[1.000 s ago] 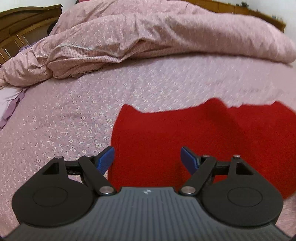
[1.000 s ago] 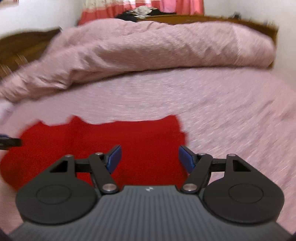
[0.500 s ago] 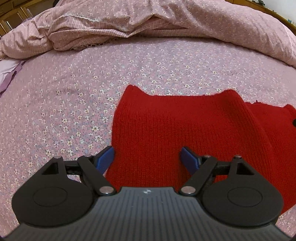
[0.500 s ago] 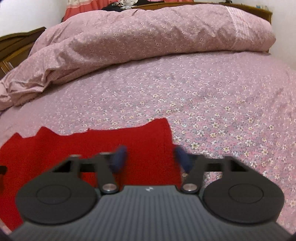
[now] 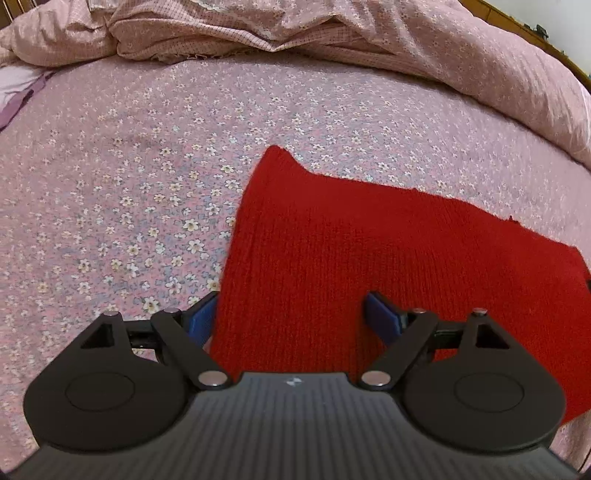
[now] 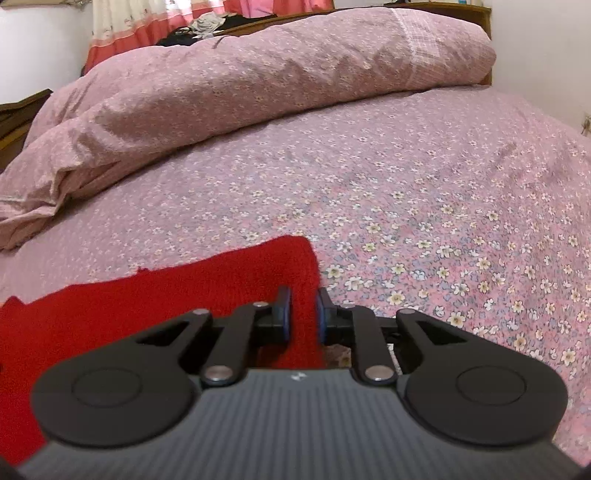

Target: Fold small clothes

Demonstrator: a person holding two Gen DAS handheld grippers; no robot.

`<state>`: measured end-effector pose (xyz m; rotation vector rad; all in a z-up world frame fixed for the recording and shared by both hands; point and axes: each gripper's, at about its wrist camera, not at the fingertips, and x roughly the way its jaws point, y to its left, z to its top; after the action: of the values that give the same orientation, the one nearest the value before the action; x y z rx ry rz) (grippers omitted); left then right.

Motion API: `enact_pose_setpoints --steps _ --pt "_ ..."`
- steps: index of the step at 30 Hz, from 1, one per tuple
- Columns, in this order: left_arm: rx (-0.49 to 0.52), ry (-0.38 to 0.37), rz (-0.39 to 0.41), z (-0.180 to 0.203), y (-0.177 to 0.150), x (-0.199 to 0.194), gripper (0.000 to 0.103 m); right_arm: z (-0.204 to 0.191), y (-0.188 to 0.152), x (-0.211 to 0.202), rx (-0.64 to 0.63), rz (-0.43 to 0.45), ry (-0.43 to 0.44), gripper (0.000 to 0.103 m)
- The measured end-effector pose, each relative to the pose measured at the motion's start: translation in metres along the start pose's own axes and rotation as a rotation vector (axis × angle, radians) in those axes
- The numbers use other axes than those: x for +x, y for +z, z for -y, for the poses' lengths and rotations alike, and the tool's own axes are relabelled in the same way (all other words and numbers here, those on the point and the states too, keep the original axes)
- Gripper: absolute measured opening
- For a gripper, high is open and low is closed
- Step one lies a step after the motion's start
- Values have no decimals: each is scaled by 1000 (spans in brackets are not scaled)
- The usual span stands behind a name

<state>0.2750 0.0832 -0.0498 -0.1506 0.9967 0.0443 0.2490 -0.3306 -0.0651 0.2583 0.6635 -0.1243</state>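
A red knitted garment [image 5: 369, 266] lies flat on the flowered pink bedsheet [image 5: 147, 177]. My left gripper [image 5: 291, 317] is open, low over the garment's near left edge, with its left finger at the cloth's border. In the right wrist view the garment [image 6: 147, 306] fills the lower left. My right gripper [image 6: 303, 314] is shut on the garment's right edge, with red cloth between its blue pads.
A rumpled pink duvet [image 5: 332, 33] is heaped along the far side of the bed and also shows in the right wrist view [image 6: 258, 85]. A wooden headboard [image 6: 22, 110] stands at the left. Curtains [image 6: 147, 22] hang behind the bed.
My right gripper has closed on the garment's right edge; it was open before. Both grippers have dropped lower and nearer to the cloth. My left gripper stays open.
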Motion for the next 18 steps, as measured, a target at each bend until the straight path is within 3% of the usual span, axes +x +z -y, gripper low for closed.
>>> enact_pose_setpoints --steps 9,10,11,13,18 --pt "18 17 -22 3 -16 -28 87 14 -4 -49 67 9 100 25" --pt "14 15 -22 3 -18 -30 87 15 -6 -56 69 11 101 33" --pt "11 14 -23 2 -20 -33 87 17 -8 -63 69 16 107 50" --pt "10 13 -23 2 -26 -38 87 19 -15 -80 79 35 116 68" --pt "1 16 -23 -1 -40 -51 87 22 -29 -111 118 22 167 68"
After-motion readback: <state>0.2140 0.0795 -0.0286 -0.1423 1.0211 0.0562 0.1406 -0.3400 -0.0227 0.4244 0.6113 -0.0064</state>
